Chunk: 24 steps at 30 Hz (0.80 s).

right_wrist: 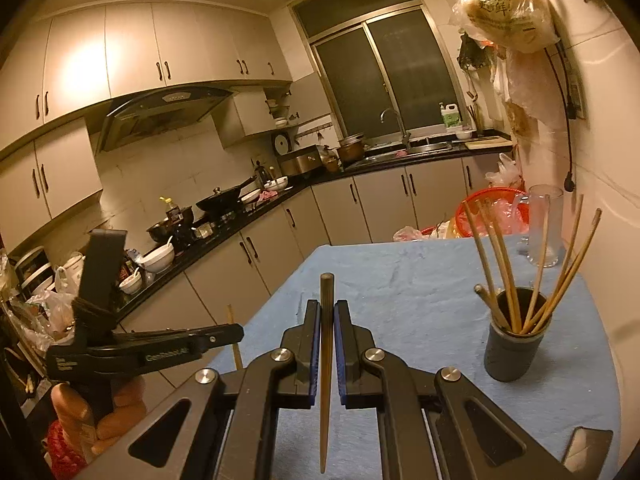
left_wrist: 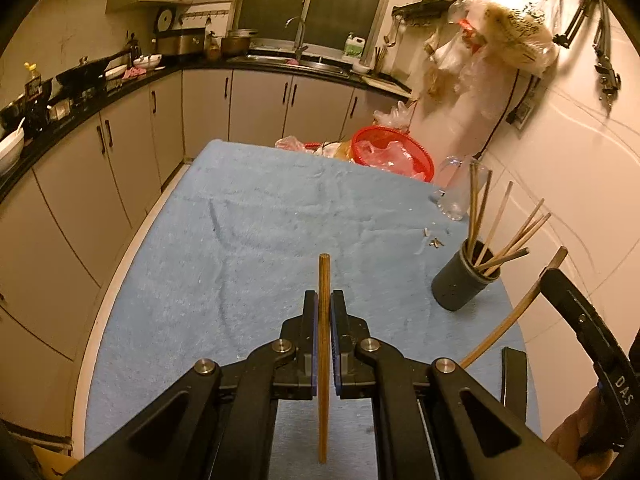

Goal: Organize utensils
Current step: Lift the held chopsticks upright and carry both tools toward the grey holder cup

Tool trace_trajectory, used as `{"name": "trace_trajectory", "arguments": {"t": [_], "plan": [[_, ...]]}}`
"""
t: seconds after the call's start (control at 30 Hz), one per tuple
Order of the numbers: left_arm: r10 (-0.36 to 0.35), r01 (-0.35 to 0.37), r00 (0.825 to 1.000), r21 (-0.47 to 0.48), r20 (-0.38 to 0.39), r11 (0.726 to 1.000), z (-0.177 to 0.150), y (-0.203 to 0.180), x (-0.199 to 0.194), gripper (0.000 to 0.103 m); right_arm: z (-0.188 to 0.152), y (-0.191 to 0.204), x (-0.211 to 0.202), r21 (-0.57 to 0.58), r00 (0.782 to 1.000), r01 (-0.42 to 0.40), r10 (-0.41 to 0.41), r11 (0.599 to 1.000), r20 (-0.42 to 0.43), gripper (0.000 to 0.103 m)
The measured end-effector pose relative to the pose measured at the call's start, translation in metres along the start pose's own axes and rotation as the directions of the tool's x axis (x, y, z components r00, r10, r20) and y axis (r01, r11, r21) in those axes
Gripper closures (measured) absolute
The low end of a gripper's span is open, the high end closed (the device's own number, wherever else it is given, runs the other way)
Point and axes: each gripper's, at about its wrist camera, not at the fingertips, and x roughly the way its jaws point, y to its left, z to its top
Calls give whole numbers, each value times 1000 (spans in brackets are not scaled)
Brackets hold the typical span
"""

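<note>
My left gripper (left_wrist: 324, 298) is shut on a wooden chopstick (left_wrist: 323, 320) that stands upright between the blue pads, above the blue towel (left_wrist: 256, 216). A darker chopstick (right_wrist: 327, 320) is clamped the same way in my right gripper (right_wrist: 327, 307), which is shut. A dark grey cup (left_wrist: 464, 278) with several chopsticks in it stands at the table's right side, also seen as the cup (right_wrist: 514, 350) to the right of my right gripper. In the left wrist view the right gripper (left_wrist: 554, 266) shows at the right edge with its chopstick (left_wrist: 516, 312); the left gripper (right_wrist: 230, 332) shows at the left of the right wrist view.
A clear glass mug (left_wrist: 456, 188) and a red basket (left_wrist: 394, 154) with plastic bags stand at the table's far right end. Small metal bits (left_wrist: 434, 240) lie on the towel. Kitchen counters (right_wrist: 224, 216) with pans and bowls run along the left. A tiled wall (left_wrist: 580, 184) borders the right.
</note>
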Motion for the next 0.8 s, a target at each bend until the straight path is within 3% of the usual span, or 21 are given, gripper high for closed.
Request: {"name": "trace_trajectory", "arguments": {"t": [0.43,0.8], "plan": [[-20,19,999,47,31,999,11,-25,-14,97,13,-25,-33,36,996,66,-68,997,63,96],[-48,46,999,71,26,996,27,-43,-13,97,35,-57,-78,77,976,140,-150,987,156,96]]}}
